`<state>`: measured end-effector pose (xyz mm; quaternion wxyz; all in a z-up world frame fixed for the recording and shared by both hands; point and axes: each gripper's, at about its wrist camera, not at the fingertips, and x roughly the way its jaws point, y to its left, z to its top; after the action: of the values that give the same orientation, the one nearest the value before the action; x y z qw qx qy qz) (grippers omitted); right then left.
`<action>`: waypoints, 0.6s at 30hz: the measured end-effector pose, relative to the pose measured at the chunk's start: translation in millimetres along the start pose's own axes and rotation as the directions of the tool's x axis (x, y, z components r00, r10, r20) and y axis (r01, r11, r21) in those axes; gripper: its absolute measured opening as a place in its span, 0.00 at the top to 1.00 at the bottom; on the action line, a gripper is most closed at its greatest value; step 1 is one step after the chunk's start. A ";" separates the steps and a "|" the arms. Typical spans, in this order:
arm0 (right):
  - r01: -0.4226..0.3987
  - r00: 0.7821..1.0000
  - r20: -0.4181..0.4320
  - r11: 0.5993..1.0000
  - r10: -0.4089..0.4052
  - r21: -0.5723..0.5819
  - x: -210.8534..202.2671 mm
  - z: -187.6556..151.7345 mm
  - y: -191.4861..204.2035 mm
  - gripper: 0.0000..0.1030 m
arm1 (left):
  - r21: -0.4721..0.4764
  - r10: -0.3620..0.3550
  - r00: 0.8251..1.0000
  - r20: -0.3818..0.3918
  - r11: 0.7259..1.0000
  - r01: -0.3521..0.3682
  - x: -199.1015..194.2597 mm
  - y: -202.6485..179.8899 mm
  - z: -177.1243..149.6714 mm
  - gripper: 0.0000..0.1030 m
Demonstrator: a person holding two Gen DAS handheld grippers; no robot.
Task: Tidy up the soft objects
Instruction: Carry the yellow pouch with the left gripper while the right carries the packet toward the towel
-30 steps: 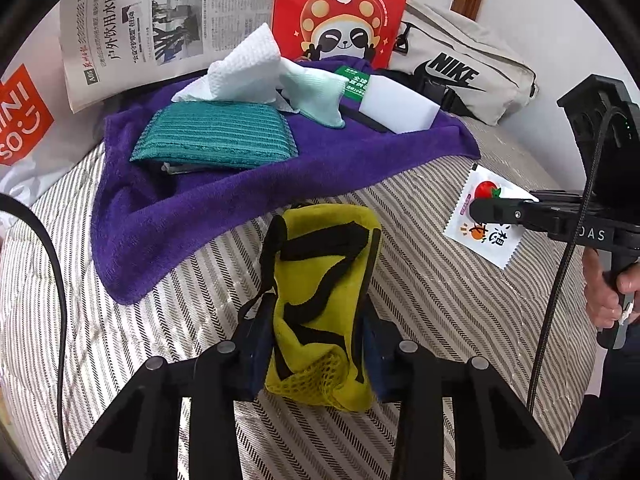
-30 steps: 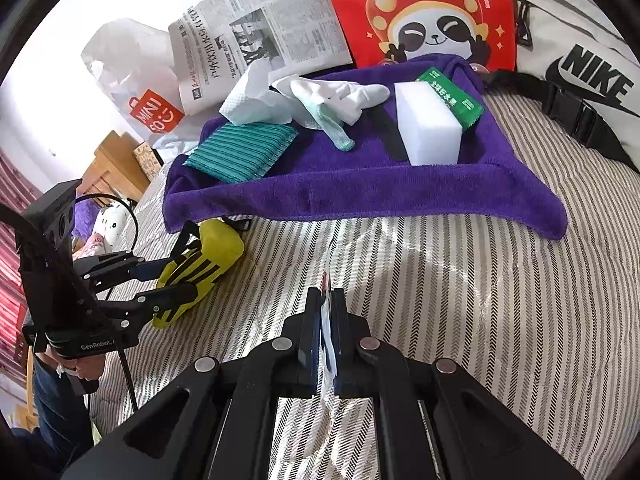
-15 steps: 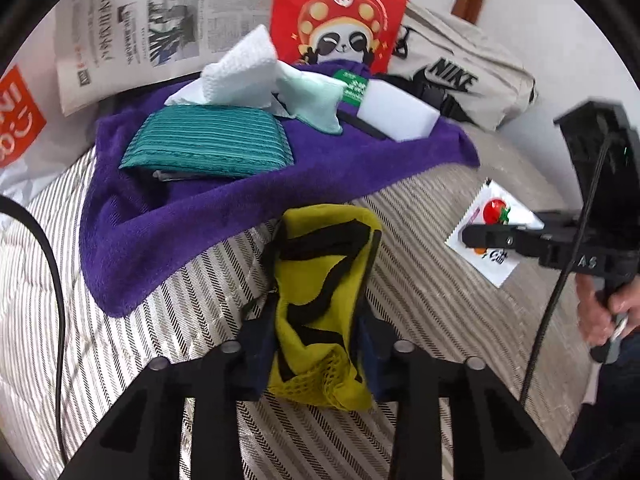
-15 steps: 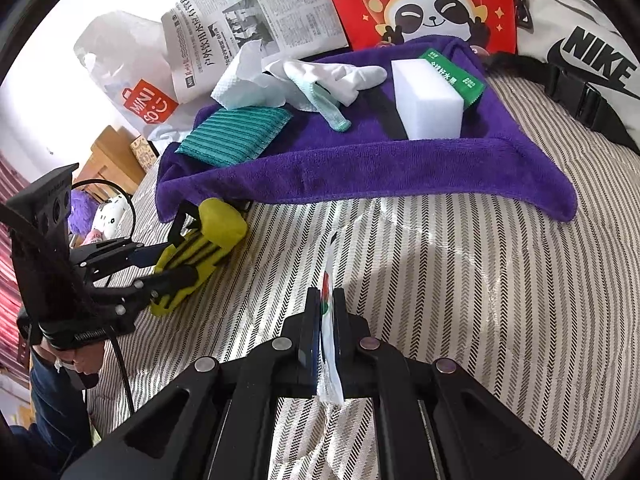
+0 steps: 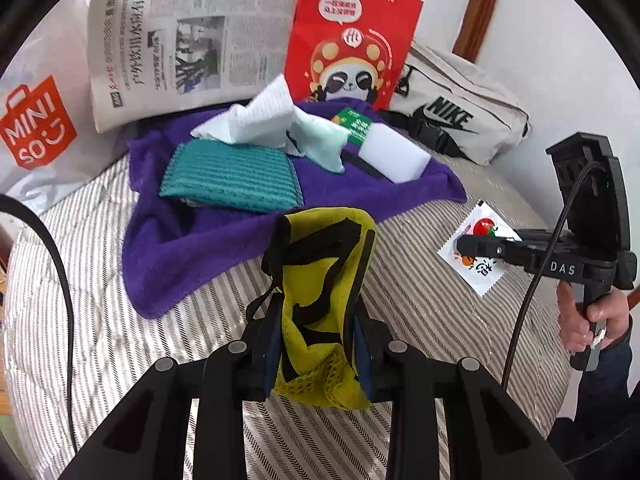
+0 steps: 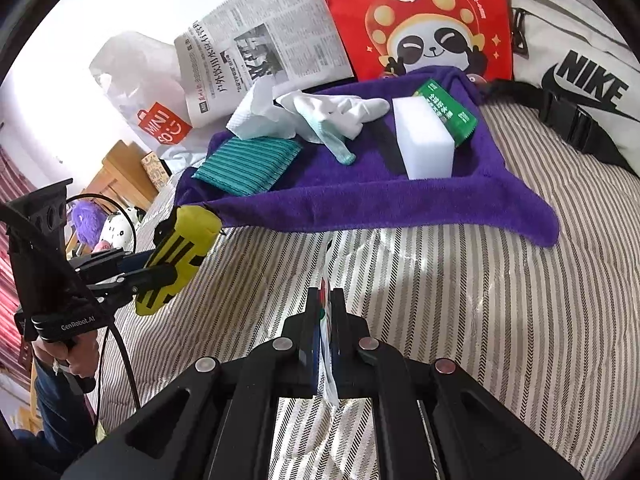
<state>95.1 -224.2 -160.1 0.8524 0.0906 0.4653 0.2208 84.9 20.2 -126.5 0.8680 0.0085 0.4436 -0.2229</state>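
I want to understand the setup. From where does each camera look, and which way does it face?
Left wrist: sits behind the left gripper, looking down at its yellow pouch and the purple towel; the right gripper and a hand show.
Right wrist: sits behind the right gripper, shut on a white packet; the left gripper shows.
Both share the towel, the white sponge and the striped bed.

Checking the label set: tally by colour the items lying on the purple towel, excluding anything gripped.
White: 3, paper towel, glove, sponge block
Teal or mint: 2, ribbed cloth, mint cloth
Green: 1, packet
Total: 6 on the purple towel
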 end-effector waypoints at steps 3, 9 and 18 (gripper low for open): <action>-0.002 1.000 0.001 1.000 0.002 -0.010 -0.7 4.1 2.1 0.96 | -0.029 -0.006 1.000 0.020 1.000 0.006 -5.0 2.9 5.2 0.71; 0.002 1.000 0.012 0.999 -0.001 -0.047 -2.9 22.7 8.5 0.96 | -0.043 0.003 0.998 0.057 0.999 -0.001 -12.5 4.9 19.7 0.71; 0.015 0.999 0.052 0.995 -0.010 -0.098 -5.8 59.0 20.6 0.96 | -0.060 0.033 0.996 0.082 0.998 -0.028 -17.0 20.4 46.6 0.71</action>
<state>135.5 -205.7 -115.8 0.8688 0.0514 0.4324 0.2358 120.0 35.2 -88.8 0.8888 -0.0193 0.4135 -0.1965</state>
